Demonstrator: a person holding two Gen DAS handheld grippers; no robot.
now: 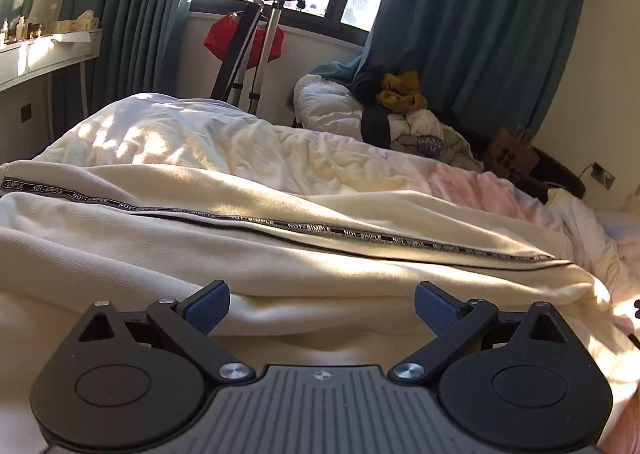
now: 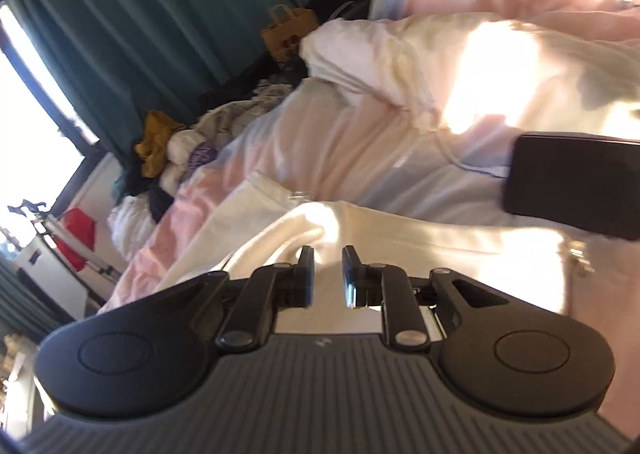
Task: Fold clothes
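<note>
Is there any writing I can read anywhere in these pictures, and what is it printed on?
"NOT-SIMPLE", repeated along the black tape stripe on the cream garment.
"WAN…", partly readable, on a purple print in the clothes pile; the rest is too blurred.
Dots on the brown paper bag: no letters readable.

One cream garment with one lettered black tape stripe; two teal curtains; one brown paper bag at 3 o'clock; one black phone; one red cloth at 12 o'clock.
</note>
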